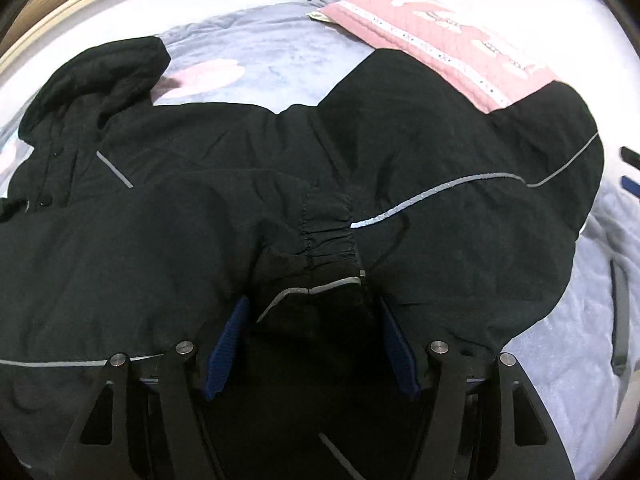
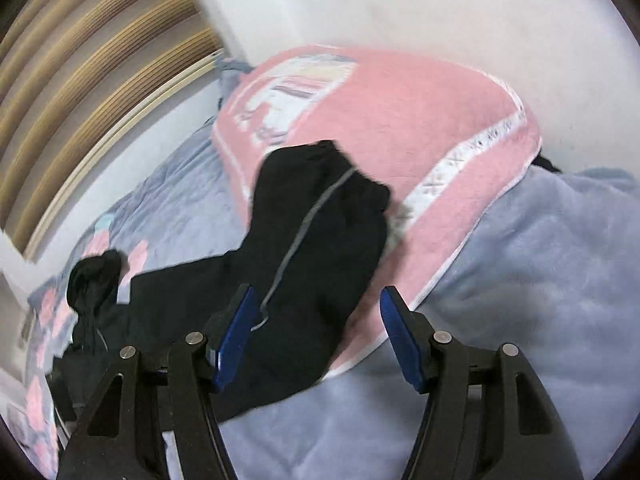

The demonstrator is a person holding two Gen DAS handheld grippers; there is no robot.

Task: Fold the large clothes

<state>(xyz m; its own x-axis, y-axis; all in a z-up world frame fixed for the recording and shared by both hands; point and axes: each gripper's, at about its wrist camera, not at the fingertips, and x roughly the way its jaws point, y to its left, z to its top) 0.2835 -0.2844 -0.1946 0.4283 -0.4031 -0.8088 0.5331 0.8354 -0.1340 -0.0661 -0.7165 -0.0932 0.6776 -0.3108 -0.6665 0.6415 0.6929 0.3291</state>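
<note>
A black jacket (image 1: pixel 400 140) with grey reflective stripes lies spread on the bed, hood (image 1: pixel 100 76) at the far left. My left gripper (image 1: pixel 314 308) has its blue pads wide apart, with the jacket's elastic sleeve cuff (image 1: pixel 326 232) lying between them, folded over the body; the pads do not press it. In the right wrist view the other sleeve (image 2: pixel 320 232) stretches up onto a pink pillow (image 2: pixel 400 120). My right gripper (image 2: pixel 316 312) is open above that sleeve's lower part, holding nothing.
A grey-blue blanket (image 2: pixel 520 260) with pink patterns covers the bed. The pink pillow also shows in the left wrist view (image 1: pixel 440 36), overlapping the jacket's far edge. A wooden slatted headboard (image 2: pixel 80 80) and white wall stand behind.
</note>
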